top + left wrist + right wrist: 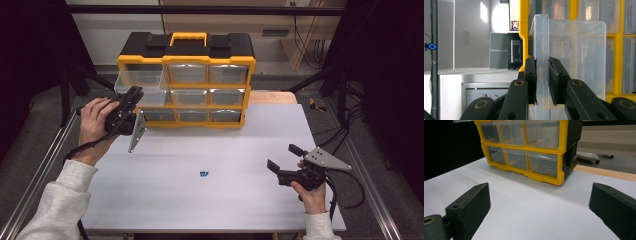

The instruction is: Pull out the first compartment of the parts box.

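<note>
lab | black metal frame [200,9] | wall cables [305,35] | white table [250,200]

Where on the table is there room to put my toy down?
Most of the white table is bare. The widest patch lies between the yellow drawer cabinet and the small blue thing, and the near edge is free too. It is crowded at the back left, where the left hand-held gripper is at the pulled-out clear drawer.
</note>
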Motion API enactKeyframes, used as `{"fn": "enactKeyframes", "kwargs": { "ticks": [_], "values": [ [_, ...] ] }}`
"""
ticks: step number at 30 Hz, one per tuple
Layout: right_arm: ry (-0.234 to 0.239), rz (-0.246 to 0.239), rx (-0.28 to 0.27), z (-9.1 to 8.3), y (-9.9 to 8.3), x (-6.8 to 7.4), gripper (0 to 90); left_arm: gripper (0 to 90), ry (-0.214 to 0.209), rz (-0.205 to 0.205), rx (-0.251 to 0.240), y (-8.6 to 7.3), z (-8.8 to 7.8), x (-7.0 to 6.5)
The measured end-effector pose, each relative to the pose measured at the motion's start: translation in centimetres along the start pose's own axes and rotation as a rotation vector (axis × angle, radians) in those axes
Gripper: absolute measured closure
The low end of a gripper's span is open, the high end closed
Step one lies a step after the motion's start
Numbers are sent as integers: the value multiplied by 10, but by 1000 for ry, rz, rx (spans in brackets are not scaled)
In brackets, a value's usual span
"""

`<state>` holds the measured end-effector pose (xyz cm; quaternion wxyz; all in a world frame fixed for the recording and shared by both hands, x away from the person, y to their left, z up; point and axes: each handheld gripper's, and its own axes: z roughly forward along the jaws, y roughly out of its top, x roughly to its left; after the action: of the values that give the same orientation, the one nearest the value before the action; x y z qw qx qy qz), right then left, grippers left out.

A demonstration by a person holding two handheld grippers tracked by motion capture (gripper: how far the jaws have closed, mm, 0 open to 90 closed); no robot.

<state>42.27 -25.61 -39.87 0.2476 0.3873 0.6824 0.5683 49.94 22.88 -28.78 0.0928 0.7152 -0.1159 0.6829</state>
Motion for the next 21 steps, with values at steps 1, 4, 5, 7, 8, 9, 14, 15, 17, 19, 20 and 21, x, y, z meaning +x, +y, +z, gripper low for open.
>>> {"fn": "enactKeyframes", "kwargs": {
  "ticks": [1,4,5,7,8,9,14,15,17,19,20,21],
  "values": [
    [0,0,0,0,0,0,40,775,-3,-2,4,0,-1,0],
    [0,-1,0,0,0,0,39,769,-8,-6,2,0,-1,0],
    [0,0,0,0,0,0,40,767,-11,-16,0,0,-1,0],
    [-1,1,1,0,0,0,39,749,-23,-53,0,0,-1,2],
    [-1,3,1,0,0,0,39,738,-23,-53,0,0,-1,2],
    [0,2,2,0,0,0,39,712,-28,-71,4,0,0,2],
    [-4,0,-3,0,0,0,39,574,-35,-163,26,2,0,3],
    [-3,-2,-1,-1,0,0,39,539,-37,-192,29,3,0,4],
    [-2,-1,-4,-1,0,0,39,465,-36,-282,35,5,-1,5],
    [-2,-1,-3,-1,1,0,39,391,-34,-311,32,5,-1,5],
    [-2,1,-3,-1,1,0,39,391,-27,-343,31,6,-2,5],
    [-1,0,-3,-1,1,0,38,332,-26,-373,26,7,-4,6]
  ]
}}
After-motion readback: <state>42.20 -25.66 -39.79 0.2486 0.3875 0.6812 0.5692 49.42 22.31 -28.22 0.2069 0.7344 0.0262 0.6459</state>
